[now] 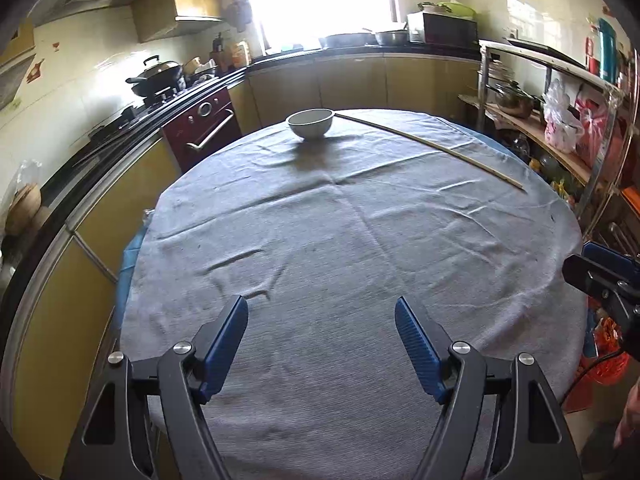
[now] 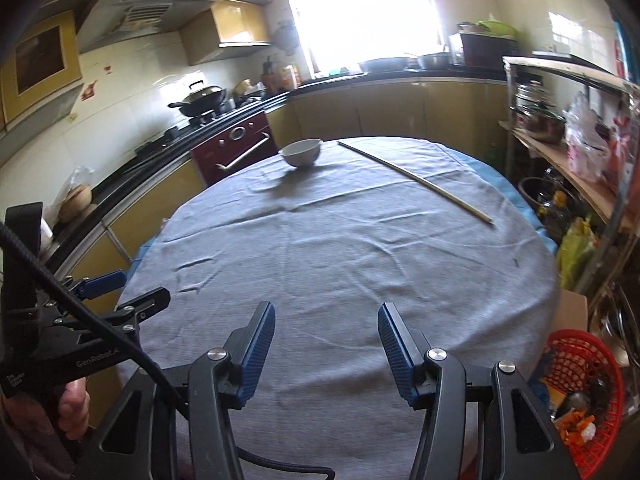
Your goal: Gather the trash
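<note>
On the far right of the cloth (image 1: pixel 340 248), well apart from both tongs, a thin stick (image 1: pixel 432 146) is lying flat, its long axis running from beside the bowl (image 1: pixel 310 122) out toward the right edge. It is looking light, stiff and liable to roll; I'd be pinching it mid-length. Left gripper (image 1: pixel 321 320) and right gripper (image 2: pixel 326 326) are both hanging with jaws apart, holding nothing.

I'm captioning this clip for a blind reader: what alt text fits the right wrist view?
The right tool, open and empty, hangs over a round table under a grey cloth bearing only a white bowl and a long thin stick at the far side. A red basket of scraps sits lower right.
</note>
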`<action>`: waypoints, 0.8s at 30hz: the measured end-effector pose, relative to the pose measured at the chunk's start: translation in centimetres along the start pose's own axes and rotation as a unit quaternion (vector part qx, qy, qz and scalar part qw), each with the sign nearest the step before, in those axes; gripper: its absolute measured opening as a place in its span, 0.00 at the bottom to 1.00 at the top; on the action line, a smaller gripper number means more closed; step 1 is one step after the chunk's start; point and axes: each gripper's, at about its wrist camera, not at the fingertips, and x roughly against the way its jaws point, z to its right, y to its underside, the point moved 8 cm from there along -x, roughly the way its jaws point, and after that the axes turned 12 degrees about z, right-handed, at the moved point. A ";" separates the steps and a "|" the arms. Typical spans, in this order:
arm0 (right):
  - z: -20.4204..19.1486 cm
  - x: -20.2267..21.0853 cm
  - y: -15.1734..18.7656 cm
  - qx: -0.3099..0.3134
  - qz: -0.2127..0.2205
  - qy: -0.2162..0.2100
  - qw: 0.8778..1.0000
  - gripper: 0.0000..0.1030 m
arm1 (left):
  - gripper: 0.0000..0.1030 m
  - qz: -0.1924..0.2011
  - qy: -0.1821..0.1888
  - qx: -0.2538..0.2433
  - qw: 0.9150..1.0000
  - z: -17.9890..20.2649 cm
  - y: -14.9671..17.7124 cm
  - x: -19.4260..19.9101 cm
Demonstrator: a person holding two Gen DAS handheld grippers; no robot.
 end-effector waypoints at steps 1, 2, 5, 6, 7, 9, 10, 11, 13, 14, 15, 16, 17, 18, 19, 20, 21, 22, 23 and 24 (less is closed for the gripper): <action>-0.4 -0.1 -0.1 0.003 0.000 -0.003 1.000 0.56 | 0.74 0.002 -0.003 0.003 1.000 -0.5 0.0 0.2; -0.9 -0.2 -0.2 0.006 0.001 -0.006 1.000 0.56 | 0.74 0.004 -0.005 0.006 1.000 -0.8 0.0 0.3; -2.3 -0.4 -0.4 0.013 0.006 -0.014 1.000 0.56 | 0.74 0.009 -0.010 0.014 1.000 -1.9 -0.1 0.8; -2.8 -0.4 -0.4 0.015 0.007 -0.015 1.000 0.56 | 0.74 0.011 -0.011 0.016 1.000 -2.2 -0.1 0.9; -3.2 -0.5 -0.5 0.018 0.007 -0.017 1.000 0.56 | 0.74 0.013 -0.013 0.018 1.000 -2.5 -0.1 1.1; -4.0 -0.7 -0.5 0.019 0.008 -0.020 1.000 0.56 | 0.74 0.015 -0.015 0.021 1.000 -3.2 -0.1 1.4; -4.3 -0.8 -0.5 0.019 0.008 -0.022 1.000 0.56 | 0.74 0.016 -0.018 0.022 0.999 -3.5 -0.1 1.5; -4.6 -0.9 -0.4 0.019 0.007 -0.025 0.999 0.56 | 0.74 0.017 -0.020 0.023 0.999 -3.8 -0.1 1.7; -5.3 -0.9 -0.2 0.021 0.008 -0.029 0.999 0.56 | 0.74 0.019 -0.024 0.026 0.999 -4.2 -0.1 2.0; -5.8 -1.0 -0.2 0.022 0.008 -0.031 0.999 0.56 | 0.74 0.020 -0.028 0.027 0.999 -4.5 -0.1 2.2; -6.1 -1.0 -0.2 0.022 0.009 -0.033 0.999 0.56 | 0.74 0.021 -0.030 0.029 0.999 -4.6 0.0 2.4; -6.4 -1.0 -0.1 0.022 0.010 -0.036 0.999 0.56 | 0.74 0.023 -0.032 0.031 0.999 -4.8 0.0 2.6; -6.6 -1.0 -0.1 0.022 0.011 -0.038 0.999 0.56 | 0.74 0.024 -0.035 0.033 0.999 -5.0 0.0 2.8; -6.8 -0.9 0.0 0.022 0.012 -0.039 0.999 0.56 | 0.74 0.026 -0.039 0.034 0.998 -5.2 0.0 3.0; -7.0 -0.8 0.1 0.022 0.012 -0.040 0.999 0.56 | 0.74 0.028 -0.043 0.034 0.998 -5.3 0.0 3.2; -7.0 -0.8 0.2 0.022 0.012 -0.042 0.999 0.56 | 0.74 0.029 -0.047 0.034 0.998 -5.4 0.0 3.4; -7.0 -0.6 0.2 0.021 0.012 -0.044 0.999 0.56 | 0.74 0.030 -0.049 0.034 0.998 -5.5 0.0 3.6; -7.1 -0.4 0.3 0.022 0.013 -0.046 0.999 0.56 | 0.74 0.031 -0.052 0.035 0.998 -5.6 0.0 3.8; -7.1 -0.2 0.3 0.023 0.015 -0.046 0.999 0.56 | 0.74 0.033 -0.054 0.036 0.997 -5.7 -0.1 4.0; -7.1 0.0 0.2 0.023 0.017 -0.047 0.999 0.56 | 0.74 0.035 -0.056 0.036 0.997 -5.8 -0.2 4.3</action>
